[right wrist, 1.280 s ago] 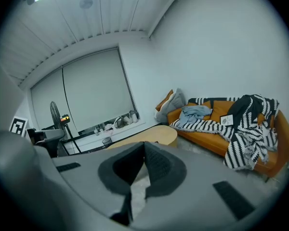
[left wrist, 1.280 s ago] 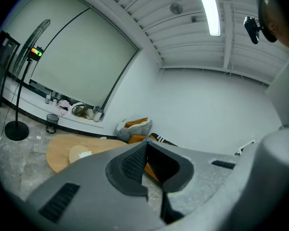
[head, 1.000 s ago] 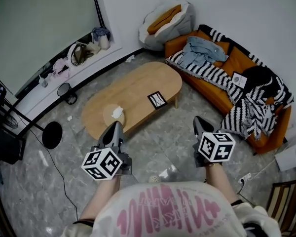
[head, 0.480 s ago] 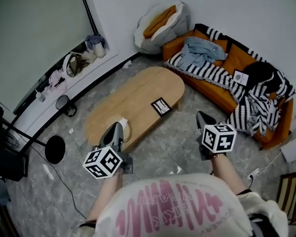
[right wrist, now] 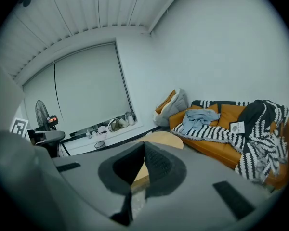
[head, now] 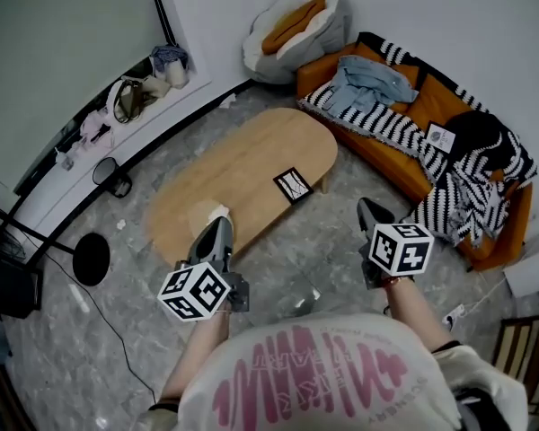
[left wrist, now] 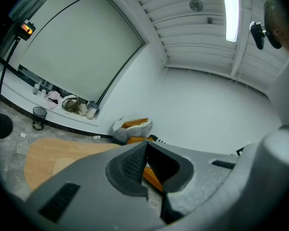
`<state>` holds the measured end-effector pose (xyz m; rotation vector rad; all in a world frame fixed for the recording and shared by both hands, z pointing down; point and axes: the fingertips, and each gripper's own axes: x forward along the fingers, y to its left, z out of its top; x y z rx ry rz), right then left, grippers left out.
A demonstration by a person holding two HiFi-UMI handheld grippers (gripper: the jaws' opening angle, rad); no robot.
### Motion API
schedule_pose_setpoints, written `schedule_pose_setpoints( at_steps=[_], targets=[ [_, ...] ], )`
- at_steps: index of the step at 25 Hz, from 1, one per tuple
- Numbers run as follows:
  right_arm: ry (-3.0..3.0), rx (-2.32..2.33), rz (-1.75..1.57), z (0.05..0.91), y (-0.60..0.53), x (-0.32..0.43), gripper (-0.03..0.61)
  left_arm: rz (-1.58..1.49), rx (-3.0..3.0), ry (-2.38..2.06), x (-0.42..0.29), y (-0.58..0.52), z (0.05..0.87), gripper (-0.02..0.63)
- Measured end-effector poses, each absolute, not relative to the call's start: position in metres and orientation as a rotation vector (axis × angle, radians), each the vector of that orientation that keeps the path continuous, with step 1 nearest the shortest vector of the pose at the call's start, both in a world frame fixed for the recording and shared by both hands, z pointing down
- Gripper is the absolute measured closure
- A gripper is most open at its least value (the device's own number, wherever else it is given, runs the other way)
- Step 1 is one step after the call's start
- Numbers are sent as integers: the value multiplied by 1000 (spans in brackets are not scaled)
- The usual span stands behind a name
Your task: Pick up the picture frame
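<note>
A person is standing on a grey marbled floor, looking steeply down at an oval wooden surface. The picture frame is lying flat near the right-hand edge of the surface, towards the end closer to the sofa, and nothing is touching it. A crumpled white tissue is sitting on the nearer part of the surface.

The left hand-held gripper is showing just below the tissue in the head view, overlapping the near edge of the surface. Its jaws are clenched tip to tip and grasping nothing. The right hand-held gripper is hovering over the floor, to the right of the surface and well apart from the picture frame. Its jaws are also clenched together with nothing between them.

An orange sofa is standing by the far wall, carrying a black-and-white striped blanket and a blue garment.
</note>
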<state>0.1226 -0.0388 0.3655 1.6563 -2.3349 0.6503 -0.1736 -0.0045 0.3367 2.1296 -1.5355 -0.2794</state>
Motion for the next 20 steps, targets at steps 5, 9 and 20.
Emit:
schedule_pose_setpoints(
  at_steps=[5,9,20],
  targets=[
    [-2317,1575,710,395,-51,111,572,-221,2086,-1528,-165,-5,362,611],
    [-2304,1508,756,414,-70,100,572,-189,2044,-1540,-168,-16,375,611],
    [-2325,1415,831,436,-176,92,572,-164,1977,-1573,-162,-105,392,611]
  ],
)
